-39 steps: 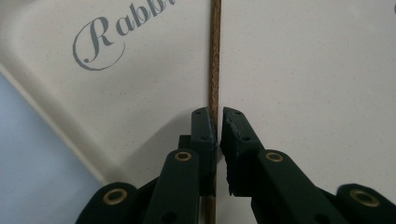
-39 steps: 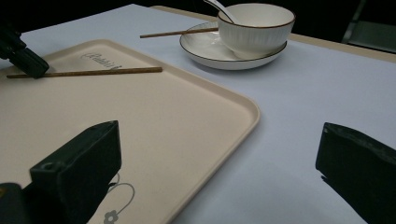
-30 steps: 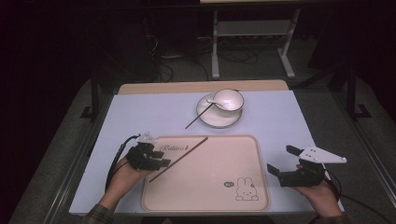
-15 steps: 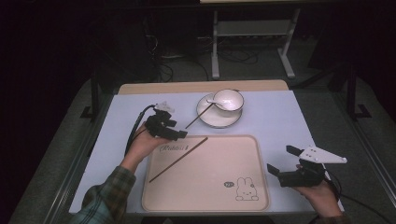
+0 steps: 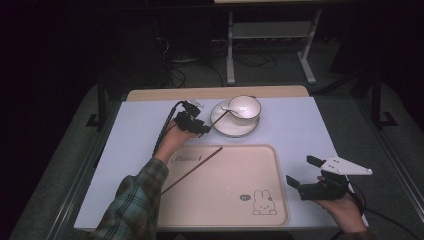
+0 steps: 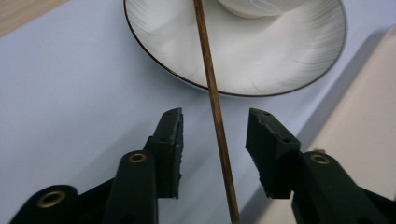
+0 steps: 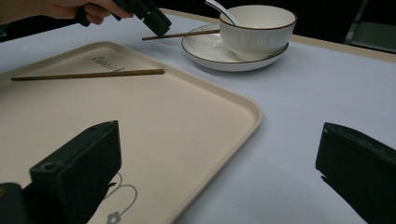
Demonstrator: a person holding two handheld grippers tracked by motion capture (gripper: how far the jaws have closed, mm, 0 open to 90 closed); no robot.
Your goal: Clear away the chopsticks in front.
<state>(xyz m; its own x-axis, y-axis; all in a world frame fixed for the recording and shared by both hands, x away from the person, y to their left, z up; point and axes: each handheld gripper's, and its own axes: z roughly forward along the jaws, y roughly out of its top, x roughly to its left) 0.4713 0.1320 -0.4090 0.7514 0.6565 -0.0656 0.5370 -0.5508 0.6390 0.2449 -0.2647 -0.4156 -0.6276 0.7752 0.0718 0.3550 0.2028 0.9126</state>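
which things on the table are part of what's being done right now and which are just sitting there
In play:
- left tool, jaws just closing around a chopstick, not yet pressing
- that chopstick, tip on the saucer

Just lying about:
- second chopstick on the tray
- bowl and spoon
- right tool, open, idle

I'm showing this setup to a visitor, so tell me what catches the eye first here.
The left gripper has reached out beside the white plate, its jaws straddling a chopstick that leans on the plate's rim, pads not yet touching it; they have just been closing. A second chopstick lies slantwise on the beige tray with its bunny print. The right gripper waits open near the tray's right edge.
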